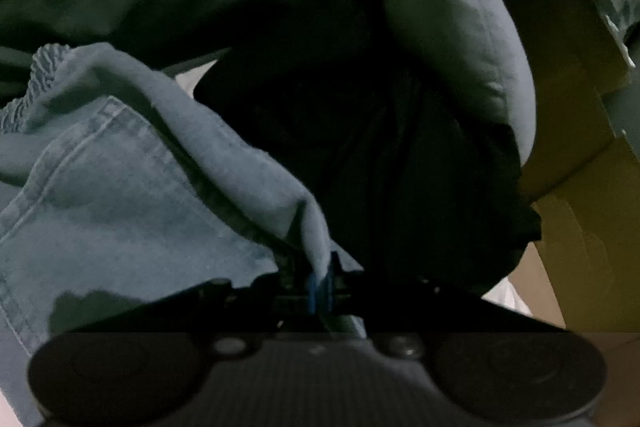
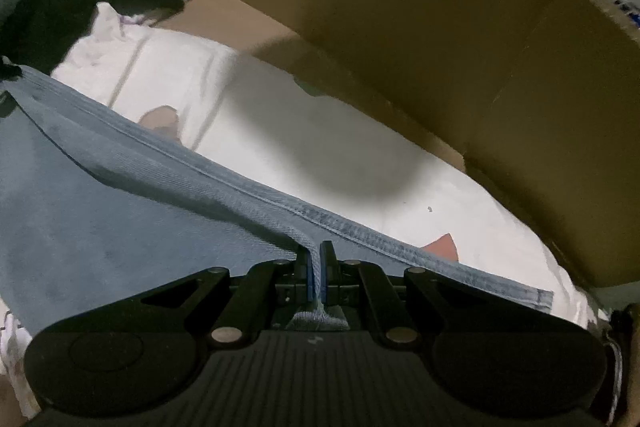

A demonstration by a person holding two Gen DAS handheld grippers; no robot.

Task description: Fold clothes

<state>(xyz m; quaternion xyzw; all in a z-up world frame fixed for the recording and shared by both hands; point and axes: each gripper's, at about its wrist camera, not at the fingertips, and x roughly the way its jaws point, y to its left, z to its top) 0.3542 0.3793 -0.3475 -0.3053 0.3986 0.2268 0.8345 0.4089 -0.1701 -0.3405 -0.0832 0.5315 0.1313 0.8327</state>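
Right wrist view: right gripper [image 2: 318, 269] pinches the hemmed edge of the denim garment [image 2: 120, 195]; the hem's long axis runs from 10 to 4 o'clock over white cloth [image 2: 280, 131], cardboard box [image 2: 400, 7] at 1 o'clock. Left gripper [image 1: 320, 277] pinches another denim fold, cloth spreading toward 9 o'clock. Both hands equally engaged; next move likely lays the edge flat.

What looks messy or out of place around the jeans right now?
The jeans, pinched by both the left gripper and right gripper, lie over a rumpled white cloth. Dark garments are heaped unfolded behind, against a cardboard box. Nothing looks torn or spilled.
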